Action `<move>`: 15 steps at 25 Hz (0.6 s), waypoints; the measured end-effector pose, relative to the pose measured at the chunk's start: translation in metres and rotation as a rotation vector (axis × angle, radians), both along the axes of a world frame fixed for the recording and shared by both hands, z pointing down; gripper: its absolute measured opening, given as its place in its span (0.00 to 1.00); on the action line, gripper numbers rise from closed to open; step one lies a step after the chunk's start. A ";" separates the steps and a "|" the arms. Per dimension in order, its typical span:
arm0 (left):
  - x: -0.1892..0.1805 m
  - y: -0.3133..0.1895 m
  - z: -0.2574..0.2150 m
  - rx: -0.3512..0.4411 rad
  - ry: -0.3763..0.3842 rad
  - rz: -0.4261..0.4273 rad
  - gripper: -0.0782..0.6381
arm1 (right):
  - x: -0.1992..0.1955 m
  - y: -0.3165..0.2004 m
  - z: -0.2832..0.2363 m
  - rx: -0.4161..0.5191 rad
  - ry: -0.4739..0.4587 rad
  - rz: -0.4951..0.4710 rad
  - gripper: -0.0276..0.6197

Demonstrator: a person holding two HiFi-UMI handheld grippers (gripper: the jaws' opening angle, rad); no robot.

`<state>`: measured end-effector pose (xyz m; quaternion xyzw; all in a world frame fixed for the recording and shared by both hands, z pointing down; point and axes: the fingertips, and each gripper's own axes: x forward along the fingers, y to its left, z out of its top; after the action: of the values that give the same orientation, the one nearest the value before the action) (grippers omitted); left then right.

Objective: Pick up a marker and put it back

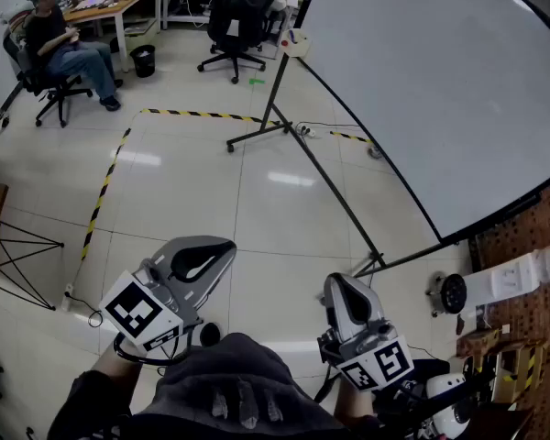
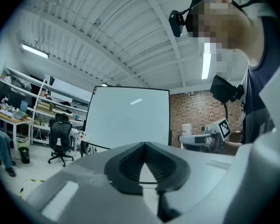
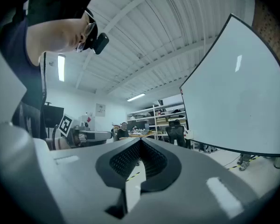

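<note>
A large whiteboard (image 1: 440,90) on a black wheeled stand is filling the right and far side of the scene, leaning over a pale tiled floor (image 1: 192,191). A strip of yellow-and-black tape (image 1: 105,186) is running across that floor, from the near left up to the far middle. At the far left a seated person (image 1: 60,49) is sitting beside a desk, and an empty black office chair (image 1: 238,12) is standing at the far middle, with a small dark bin (image 1: 143,60) between the two. A brick wall (image 1: 532,282) is showing at the near right.

The person wearing the camera is holding both grippers low and near, well apart from the whiteboard. The left gripper (image 1: 225,246) is pointing toward the far right with its jaw tips meeting and nothing between them. The right gripper (image 1: 338,282) is sitting just right of it, its jaw tips likewise pressed together on nothing.

A small white tray (image 1: 294,42) is hanging at the whiteboard's far-left corner, with something small in it. Whether that is the marker cannot be told, and no marker is showing clearly anywhere else.
</note>
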<state>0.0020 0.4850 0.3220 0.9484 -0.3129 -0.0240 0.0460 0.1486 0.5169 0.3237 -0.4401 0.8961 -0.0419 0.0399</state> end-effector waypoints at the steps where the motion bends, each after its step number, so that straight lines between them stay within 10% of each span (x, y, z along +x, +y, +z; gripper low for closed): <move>1: -0.004 -0.009 0.003 -0.004 -0.010 0.001 0.12 | -0.006 -0.011 0.001 -0.002 0.015 -0.013 0.04; 15: 0.013 -0.171 0.007 -0.009 -0.099 -0.043 0.12 | 0.011 -0.194 0.007 -0.017 -0.053 -0.062 0.04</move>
<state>0.0152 0.3135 0.3292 0.9413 -0.3350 0.0236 0.0343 0.1595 0.3230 0.3312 -0.4112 0.9075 -0.0622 0.0586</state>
